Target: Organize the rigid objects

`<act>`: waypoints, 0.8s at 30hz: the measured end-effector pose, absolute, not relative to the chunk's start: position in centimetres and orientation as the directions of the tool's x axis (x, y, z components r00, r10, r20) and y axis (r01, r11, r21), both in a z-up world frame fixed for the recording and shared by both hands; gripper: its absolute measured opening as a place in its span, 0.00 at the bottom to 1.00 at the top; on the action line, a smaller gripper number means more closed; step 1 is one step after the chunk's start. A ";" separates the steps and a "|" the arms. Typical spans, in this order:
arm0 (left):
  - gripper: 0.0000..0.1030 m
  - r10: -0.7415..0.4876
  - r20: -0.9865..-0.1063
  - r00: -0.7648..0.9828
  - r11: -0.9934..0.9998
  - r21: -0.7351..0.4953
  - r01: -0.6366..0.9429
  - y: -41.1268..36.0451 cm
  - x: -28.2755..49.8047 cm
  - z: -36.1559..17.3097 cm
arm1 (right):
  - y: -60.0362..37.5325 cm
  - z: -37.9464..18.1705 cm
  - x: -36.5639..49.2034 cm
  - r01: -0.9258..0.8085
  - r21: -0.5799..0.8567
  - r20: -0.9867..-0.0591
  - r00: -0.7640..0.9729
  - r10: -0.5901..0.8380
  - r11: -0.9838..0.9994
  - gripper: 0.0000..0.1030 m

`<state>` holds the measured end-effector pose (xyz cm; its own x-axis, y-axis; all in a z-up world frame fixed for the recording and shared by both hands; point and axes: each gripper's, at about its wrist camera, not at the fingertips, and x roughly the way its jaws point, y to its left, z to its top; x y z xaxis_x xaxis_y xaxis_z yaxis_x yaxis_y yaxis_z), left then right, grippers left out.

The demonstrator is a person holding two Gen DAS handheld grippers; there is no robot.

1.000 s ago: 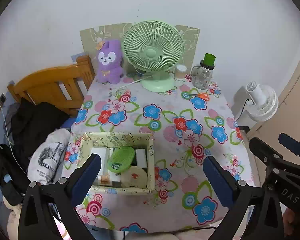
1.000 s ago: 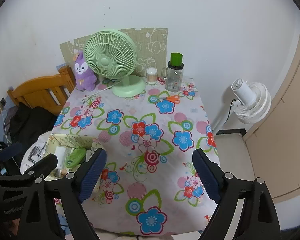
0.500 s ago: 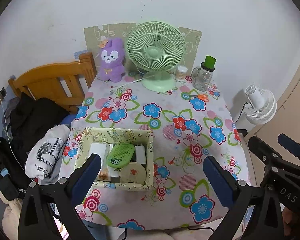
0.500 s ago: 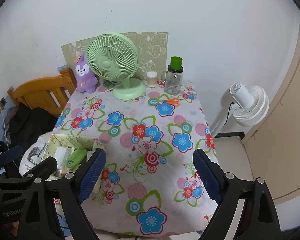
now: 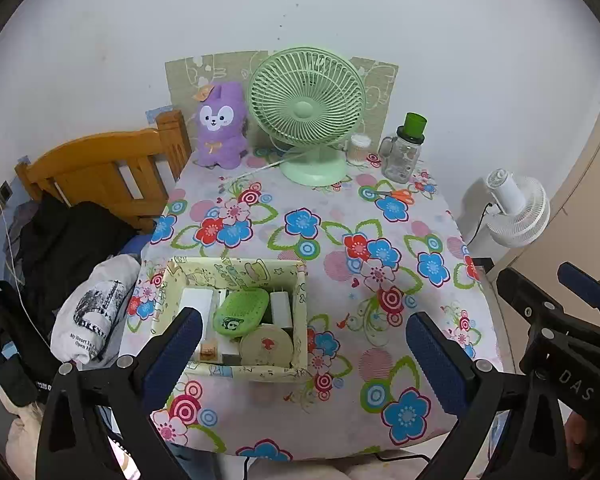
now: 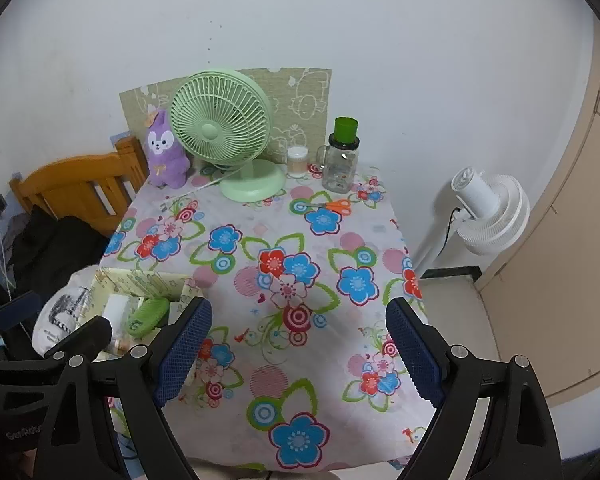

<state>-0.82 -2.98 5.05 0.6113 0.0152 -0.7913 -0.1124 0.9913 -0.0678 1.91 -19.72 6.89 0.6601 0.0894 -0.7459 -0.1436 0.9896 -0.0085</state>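
A pale patterned box (image 5: 300,308) sits near the table's front left corner. It holds a green oval case (image 5: 241,312), a round beige tin (image 5: 266,346) and white blocks (image 5: 196,300). My left gripper (image 5: 301,322) hovers above and in front of the box, open, with nothing between its blue pads. My right gripper (image 6: 299,308) hangs open over the front middle of the flowered tablecloth (image 6: 300,240), to the right of the box (image 6: 140,280). Orange scissors (image 6: 336,206) lie at the far right of the table.
Along the back wall stand a purple plush (image 5: 220,128), a green desk fan (image 5: 306,108), a small white jar (image 5: 359,148) and a glass jar with a green lid (image 5: 404,156). A wooden bed frame (image 5: 100,168) and piled clothes (image 5: 60,248) are left; a white floor fan (image 6: 488,212) is right.
Both views have drifted only slightly. Both grippers stay open and nothing on the table has moved.
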 end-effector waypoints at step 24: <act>1.00 0.029 -0.782 0.623 0.992 -0.053 -0.112 -3.7 -0.8 5.5 | -20.6 7.2 2.1 -0.142 -0.012 -0.739 0.668 0.087 0.990 0.88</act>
<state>-0.78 -3.69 5.52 0.6229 0.0290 -0.7818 -0.1124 0.9923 -0.0527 2.10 -20.59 7.25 0.6676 0.0870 -0.7394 -0.1421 0.9898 -0.0118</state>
